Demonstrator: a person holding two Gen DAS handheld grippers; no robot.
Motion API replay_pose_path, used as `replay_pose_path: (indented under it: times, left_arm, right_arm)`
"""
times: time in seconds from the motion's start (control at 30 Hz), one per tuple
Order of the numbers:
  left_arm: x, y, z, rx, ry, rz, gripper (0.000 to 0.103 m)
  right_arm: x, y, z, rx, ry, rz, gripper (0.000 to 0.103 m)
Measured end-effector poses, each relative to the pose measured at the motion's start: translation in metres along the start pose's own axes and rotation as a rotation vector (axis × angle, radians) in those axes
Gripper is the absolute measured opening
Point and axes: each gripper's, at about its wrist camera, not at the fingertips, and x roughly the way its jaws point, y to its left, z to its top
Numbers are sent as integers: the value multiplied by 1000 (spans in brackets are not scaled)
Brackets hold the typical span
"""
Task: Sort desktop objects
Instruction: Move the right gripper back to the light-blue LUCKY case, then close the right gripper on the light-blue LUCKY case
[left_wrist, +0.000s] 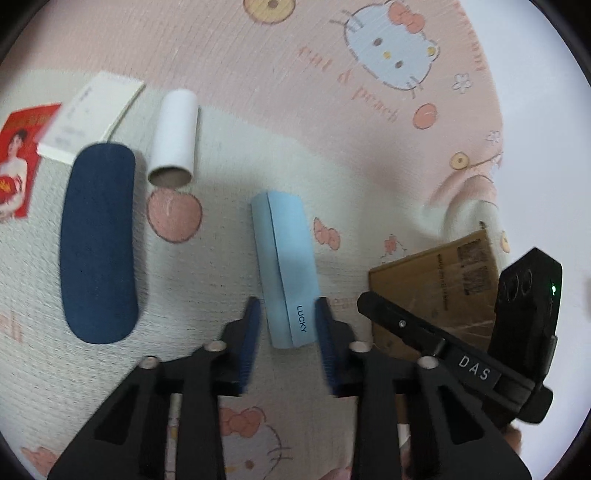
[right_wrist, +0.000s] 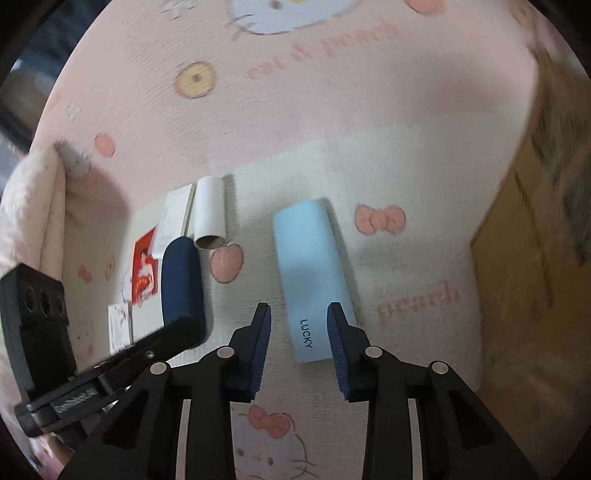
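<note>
A pale blue rectangular case (left_wrist: 285, 271) printed "LUCKY" lies flat on a pink cartoon-cat cloth (left_wrist: 258, 92). The left claw (left_wrist: 289, 334) is open, its near end between the blue pads without visible contact. The right claw (right_wrist: 299, 345) is likewise open around that end. Left lie a navy oval pouch (left_wrist: 99, 242) and a white cardboard tube (left_wrist: 174, 138).

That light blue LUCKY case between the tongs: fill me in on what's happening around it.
A person holds handheld tongs in each hand over a pink cartoon-print cloth. Both the left tongs and the right tongs are open, and their fingers flank the near end of the light blue rectangular LUCKY case, which lies flat, not yet gripped. A dark blue oval pouch, a white cardboard tube and a brown cardboard box lie nearby.
</note>
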Motion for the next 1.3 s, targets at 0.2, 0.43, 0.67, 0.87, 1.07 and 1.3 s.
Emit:
replay_pose_path:
  times: [0.2, 0.43, 0.67, 0.87, 1.07, 1.3]
  left_arm:
    - [23, -5, -6, -11, 5, 18, 27]
    - [47, -5, -3, -33, 7, 23, 27]
    - [71, 5, 4, -49, 33, 66, 27]
    - [74, 12, 0, -92, 27, 10, 27]
    - [68, 11, -15, -79, 25, 6, 23]
    - [40, 24, -55, -74, 33, -3, 23]
  right_arm:
    - [25, -20, -11, 75, 48, 72, 25]
    - [42, -20, -21, -3, 14, 66, 25]
    - [57, -32, -8, -13, 36, 65, 27]
    - [63, -43, -11, 38, 30, 122, 33]
    - [57, -41, -28, 72, 40, 137, 35]
    - [44, -18, -76, 12, 53, 117, 35]
